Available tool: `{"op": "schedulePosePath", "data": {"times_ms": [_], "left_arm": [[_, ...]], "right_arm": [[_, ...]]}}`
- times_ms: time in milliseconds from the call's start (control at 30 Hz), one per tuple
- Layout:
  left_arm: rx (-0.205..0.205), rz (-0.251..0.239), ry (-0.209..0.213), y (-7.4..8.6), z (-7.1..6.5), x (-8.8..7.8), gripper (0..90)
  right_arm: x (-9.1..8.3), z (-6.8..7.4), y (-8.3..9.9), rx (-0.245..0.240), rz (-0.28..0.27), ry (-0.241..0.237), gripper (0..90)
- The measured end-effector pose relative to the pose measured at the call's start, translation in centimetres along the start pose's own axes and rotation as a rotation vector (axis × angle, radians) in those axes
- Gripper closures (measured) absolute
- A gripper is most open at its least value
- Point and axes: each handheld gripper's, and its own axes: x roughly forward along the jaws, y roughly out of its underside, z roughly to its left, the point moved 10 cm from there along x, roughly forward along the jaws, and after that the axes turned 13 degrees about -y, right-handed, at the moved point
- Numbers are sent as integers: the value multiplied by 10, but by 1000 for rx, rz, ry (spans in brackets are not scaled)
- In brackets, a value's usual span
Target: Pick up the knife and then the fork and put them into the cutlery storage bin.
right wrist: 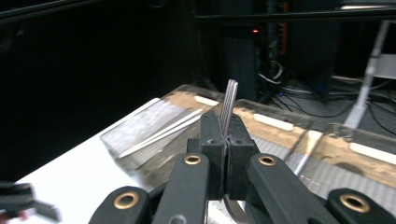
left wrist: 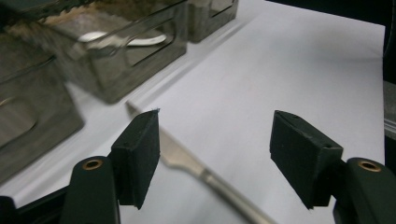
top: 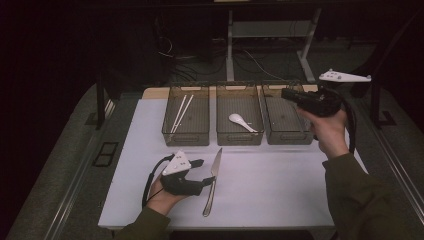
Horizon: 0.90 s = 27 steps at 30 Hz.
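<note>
The right hand-held gripper [right wrist: 226,154] clamps a thin metal fork [right wrist: 228,105] above the right-hand clear plastic bin [top: 285,117]; released crooked, it may catch the rim. The left hand-held gripper [left wrist: 215,158] gapes wide over the steel table knife [top: 212,180], which could skid when pinched.

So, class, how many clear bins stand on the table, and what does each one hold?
3, in a row at the table's far side: the left bin holds chopsticks, the middle bin a white spoon, and the right bin looks empty.
</note>
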Motion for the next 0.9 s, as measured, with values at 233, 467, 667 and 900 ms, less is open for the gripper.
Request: {"op": "schedulePosePath", "data": {"times_ms": [233,467,667,900], "left_arm": [[-28,-8,-21,9,14,-16,281],[-20,-1,-22,11,13,-15,249],[-18,1,-18,11,13,-14,248],[-15,3,-15,12,12,-14,247]], "right_arm": [[21,-56,10,35,82,111,885],[32,-92,36,108,172,182,885],[34,-112,57,171,247,224,883],[45,-126,76,199,301,263,768]]}}
